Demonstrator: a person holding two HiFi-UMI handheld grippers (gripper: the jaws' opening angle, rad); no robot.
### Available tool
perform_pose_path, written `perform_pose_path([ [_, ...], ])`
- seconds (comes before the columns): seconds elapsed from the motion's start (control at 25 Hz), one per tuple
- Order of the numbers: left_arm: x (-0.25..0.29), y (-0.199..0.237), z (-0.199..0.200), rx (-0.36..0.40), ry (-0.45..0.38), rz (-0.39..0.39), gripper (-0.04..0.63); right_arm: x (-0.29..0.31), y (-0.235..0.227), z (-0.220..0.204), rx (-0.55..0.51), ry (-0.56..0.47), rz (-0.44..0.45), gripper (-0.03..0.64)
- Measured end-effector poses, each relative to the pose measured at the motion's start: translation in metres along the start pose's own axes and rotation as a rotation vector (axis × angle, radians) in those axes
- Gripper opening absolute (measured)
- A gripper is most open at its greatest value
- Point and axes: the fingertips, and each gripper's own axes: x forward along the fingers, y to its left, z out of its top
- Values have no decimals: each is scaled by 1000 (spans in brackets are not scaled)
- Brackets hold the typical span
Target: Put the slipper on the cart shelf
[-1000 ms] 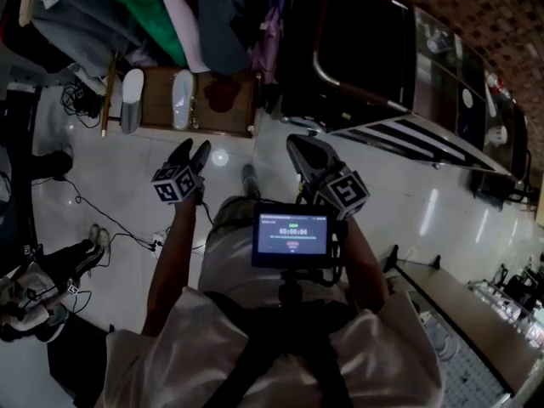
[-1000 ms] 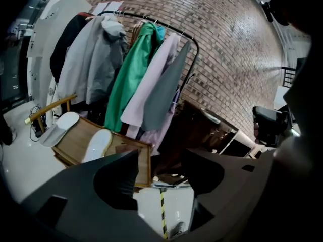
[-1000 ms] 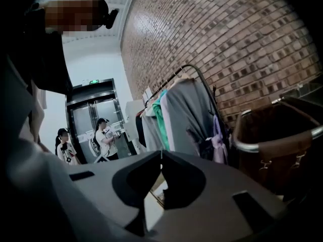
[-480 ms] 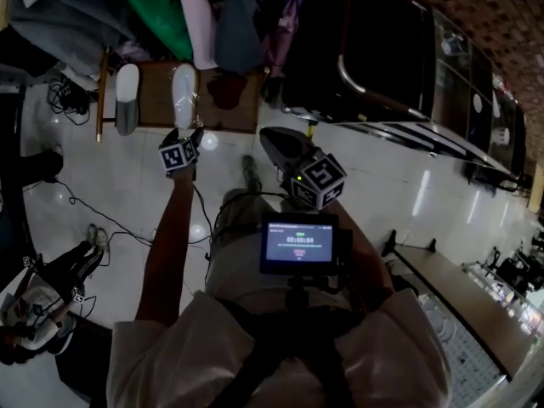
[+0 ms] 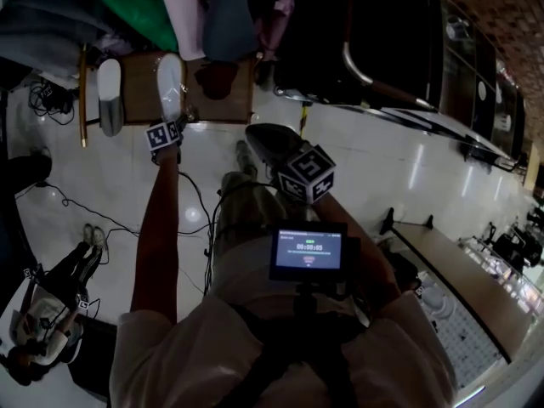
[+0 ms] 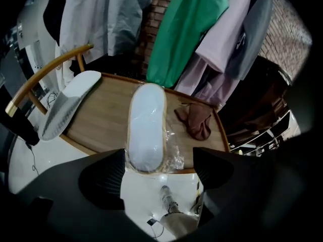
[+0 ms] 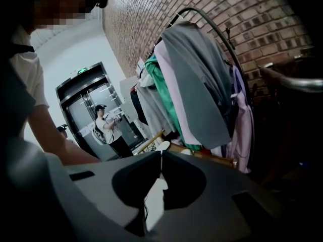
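Note:
A white slipper (image 5: 170, 83) (image 6: 147, 127) in clear plastic wrap lies lengthwise on the wooden cart shelf (image 5: 223, 100) (image 6: 101, 122), its near end at the shelf's front edge. My left gripper (image 5: 176, 120) (image 6: 159, 161) hovers just short of that end. Its jaws are opening and stand wide, and its pads (image 6: 108, 178) are not pressing on the slipper. A grey slipper (image 5: 109, 96) (image 6: 65, 105) lies to the left on the same shelf. My right gripper (image 5: 259, 136) (image 7: 160, 160) is held in the air to the right, shut on nothing.
Hanging clothes (image 6: 189, 29) (image 7: 197, 89) crowd over the back of the shelf. A brown cloth (image 6: 195, 121) lies right of the white slipper. A curved wooden rail (image 6: 45, 79) borders the shelf's left side. Cables (image 5: 64, 198) trail on the tiled floor.
My left arm has stretched forward, bringing the left gripper up to the white slipper's near end. The right gripper has drifted slightly left. Both slippers stayed in place.

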Motion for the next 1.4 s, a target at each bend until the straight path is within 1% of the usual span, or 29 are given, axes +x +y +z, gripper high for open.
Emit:
perform_pose_path([
  [0.24, 40, 16, 14, 99, 81, 50, 419, 11, -12, -21, 37, 47, -21, 17],
  [0.28, 44, 19, 12, 115, 108, 69, 425, 12, -14, -24, 43, 52, -28, 18],
  [0.32, 48, 22, 5, 119, 156, 87, 426, 12, -16, -27, 49, 55, -35, 17],
  [0.4, 51, 27, -14, 109, 260, 124, 431, 12, -20, -32, 56, 62, -49, 18],
  [0.44, 54, 29, -18, 107, 283, 137, 431, 12, -22, -35, 56, 68, -56, 18],
  [0.56, 66, 31, -18, 103, 289, 134, 431, 11, -27, -40, 55, 78, -74, 18],
  [0.72, 73, 35, -21, 130, 298, 141, 431, 5, -32, -49, 67, 76, -96, 18],
  [0.84, 69, 40, -21, 151, 322, 162, 411, 0, -35, -57, 80, 82, -116, 18],
  [0.88, 70, 40, -18, 157, 315, 150, 404, 0, -34, -59, 86, 82, -120, 17],
  [0.96, 77, 38, -7, 165, 266, 87, 398, -1, -28, -61, 95, 81, -123, 17],
  [1.0, 79, 36, -3, 159, 249, 55, 395, -2, -25, -62, 97, 80, -123, 18],
  [1.08, 77, 30, -2, 124, 252, 6, 391, -6, -26, -63, 102, 78, -124, 18],
  [1.2, 72, 20, -1, 31, 248, -71, 388, -11, -32, -66, 117, 72, -126, 18],
  [1.4, 47, 8, -2, -172, 218, -254, 385, -7, -28, -73, 143, 68, -131, 18],
])
